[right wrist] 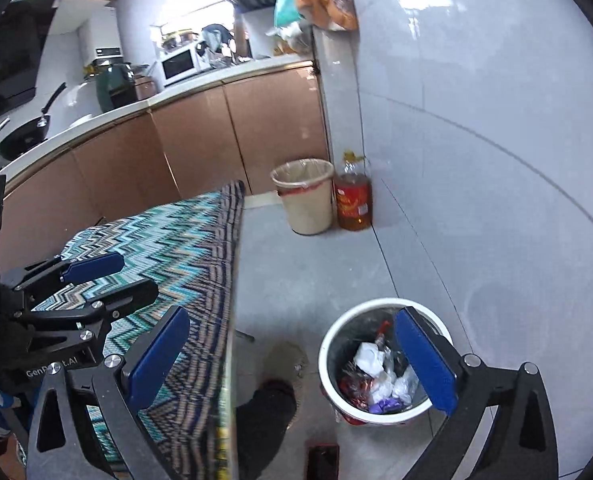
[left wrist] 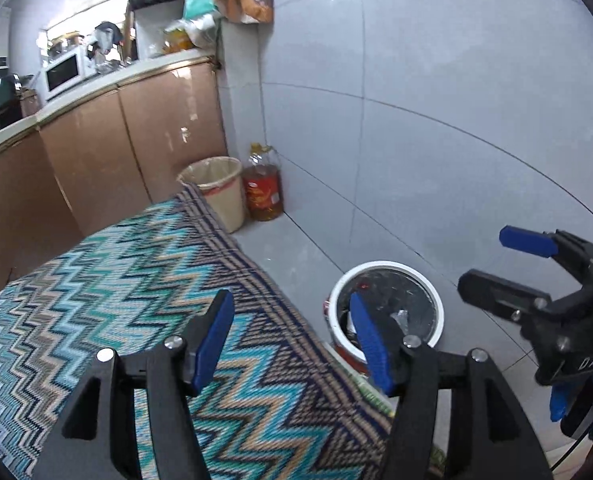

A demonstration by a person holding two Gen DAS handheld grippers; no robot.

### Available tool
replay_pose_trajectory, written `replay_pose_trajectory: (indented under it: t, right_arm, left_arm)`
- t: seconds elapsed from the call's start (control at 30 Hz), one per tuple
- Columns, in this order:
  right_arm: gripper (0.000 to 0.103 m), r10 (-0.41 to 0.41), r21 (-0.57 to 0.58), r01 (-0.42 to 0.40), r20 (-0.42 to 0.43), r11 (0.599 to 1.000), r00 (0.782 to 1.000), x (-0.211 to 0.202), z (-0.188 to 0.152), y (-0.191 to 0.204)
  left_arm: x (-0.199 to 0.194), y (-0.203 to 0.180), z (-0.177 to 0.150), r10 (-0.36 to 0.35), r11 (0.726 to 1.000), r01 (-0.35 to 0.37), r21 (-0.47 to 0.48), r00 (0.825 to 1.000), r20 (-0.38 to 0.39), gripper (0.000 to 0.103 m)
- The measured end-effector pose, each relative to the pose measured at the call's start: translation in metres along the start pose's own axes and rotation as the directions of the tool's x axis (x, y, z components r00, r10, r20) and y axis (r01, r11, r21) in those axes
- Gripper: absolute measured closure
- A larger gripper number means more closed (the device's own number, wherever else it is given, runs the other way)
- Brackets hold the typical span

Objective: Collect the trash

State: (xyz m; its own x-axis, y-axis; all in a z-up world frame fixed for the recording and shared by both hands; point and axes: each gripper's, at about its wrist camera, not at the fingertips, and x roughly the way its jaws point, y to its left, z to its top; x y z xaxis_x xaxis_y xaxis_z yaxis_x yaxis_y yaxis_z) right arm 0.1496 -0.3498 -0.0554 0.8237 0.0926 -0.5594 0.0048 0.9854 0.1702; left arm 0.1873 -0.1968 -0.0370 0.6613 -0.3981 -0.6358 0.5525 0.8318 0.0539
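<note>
I have the left gripper (left wrist: 292, 344) over the near right edge of the table, its blue pads wide apart with nothing between them. Under it lies the zigzag cloth (left wrist: 136, 300) in teal, tan and navy, which covers the tabletop and shows no loose scraps on the part I can see. My right gripper (right wrist: 292, 360) hangs past the table's right edge, above the floor, jaws spread wide and empty too; its right pad (right wrist: 424, 360) crosses over the rim of the bin.

The trash (right wrist: 376, 372) is in the white bin (right wrist: 336, 336) on the floor just right of the table: crumpled white paper, clear plastic, a red wrapper and something purple, lying on a dark liner. From the left wrist the same bin (left wrist: 436, 300) sits right beside the cloth's edge, partly hidden behind my right pad.

Farther off, by the far corner of the table, a beige pail (right wrist: 308, 200) with a pale liner stands next to an oil bottle (right wrist: 354, 196) with a red label, both close to the tiled wall (right wrist: 476, 140). Brown cabinets (right wrist: 236, 136) run along the far left under a pale counter with a white microwave (right wrist: 178, 65) and a black pan (right wrist: 24, 136). A dark shoe (right wrist: 266, 400) is on the floor near the table leg, left of the bin.
</note>
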Motion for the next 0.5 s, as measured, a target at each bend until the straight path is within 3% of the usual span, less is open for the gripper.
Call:
replay_pose_trajectory:
  t: [0.5]
  right_arm:
    - [0.0,-0.041,-0.143,0.052,0.084,0.988,0.996,-0.03,0.002,0.075]
  left_arm:
    - [-0.086,0.056,-0.042,0.162,0.985,-0.155,-0.075,0.981,0.102,0.041]
